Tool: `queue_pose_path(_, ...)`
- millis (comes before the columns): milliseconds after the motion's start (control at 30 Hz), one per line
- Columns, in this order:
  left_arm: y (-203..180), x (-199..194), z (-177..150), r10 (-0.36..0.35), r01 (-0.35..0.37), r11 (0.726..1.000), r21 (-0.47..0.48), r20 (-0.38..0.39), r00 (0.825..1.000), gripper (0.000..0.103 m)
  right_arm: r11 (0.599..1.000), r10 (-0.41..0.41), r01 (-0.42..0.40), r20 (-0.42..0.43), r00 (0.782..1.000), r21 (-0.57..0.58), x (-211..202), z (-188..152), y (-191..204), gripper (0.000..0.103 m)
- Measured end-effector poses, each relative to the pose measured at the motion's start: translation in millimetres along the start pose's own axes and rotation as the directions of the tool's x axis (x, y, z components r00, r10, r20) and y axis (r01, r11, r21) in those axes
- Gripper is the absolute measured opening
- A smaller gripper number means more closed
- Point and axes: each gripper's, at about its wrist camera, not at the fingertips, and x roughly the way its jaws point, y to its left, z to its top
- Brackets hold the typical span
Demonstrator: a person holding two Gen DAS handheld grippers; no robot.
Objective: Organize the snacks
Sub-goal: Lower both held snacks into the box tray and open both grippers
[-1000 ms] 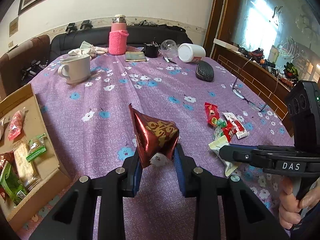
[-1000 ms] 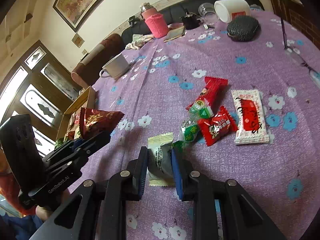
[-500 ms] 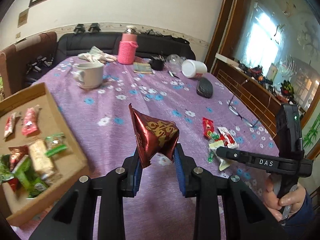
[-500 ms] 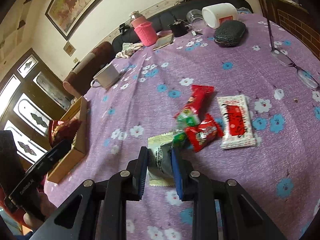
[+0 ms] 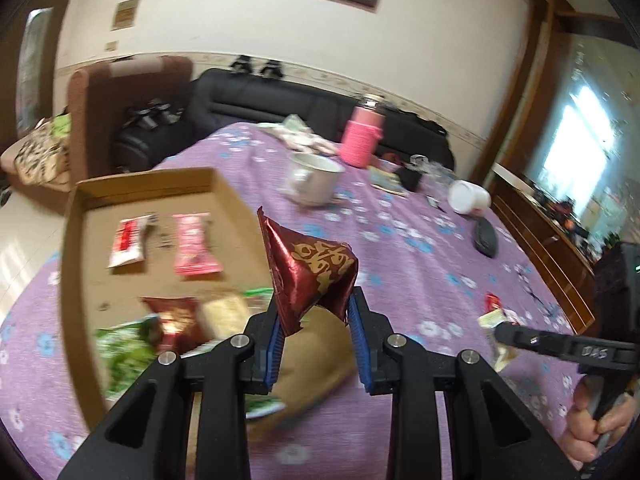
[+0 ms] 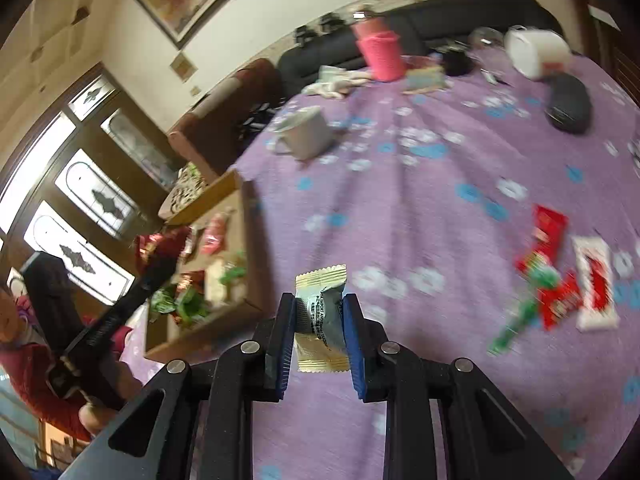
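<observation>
Both jaws are clamped, the left gripper (image 5: 316,324) on a crinkled dark-red foil snack pouch (image 5: 310,270) above the shallow cardboard box (image 5: 144,188), the right gripper (image 6: 319,320) on a pale-yellow wrapped biscuit packet (image 6: 322,316), apparently clear of the purple flowered tablecloth (image 6: 420,184).

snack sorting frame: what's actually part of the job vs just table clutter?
Job: dark red packet in left gripper; cream packet in right gripper; cardboard box of snacks; loose red packets on the tablecloth.

Clutter: white mug, pink bottle, white jar, black case.
</observation>
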Motion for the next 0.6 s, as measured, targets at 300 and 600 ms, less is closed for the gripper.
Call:
queue_pose_path(300, 64, -1, -1, 0.104, -0.107, 0.988, -0.107, -0.026, 0.994, 0.029, 0.993, 0.086, -0.09, -0.054, 0.995, -0.078, 58, 20, 80, 0.026)
queue_pose_path(600, 87, 7, -7, 0.135, -0.138, 0.978, -0.158, -0.032, 0.99, 0.029, 0.988, 0.093, -0.108, -0.13, 0.987, -0.113, 125, 21, 121, 0.026)
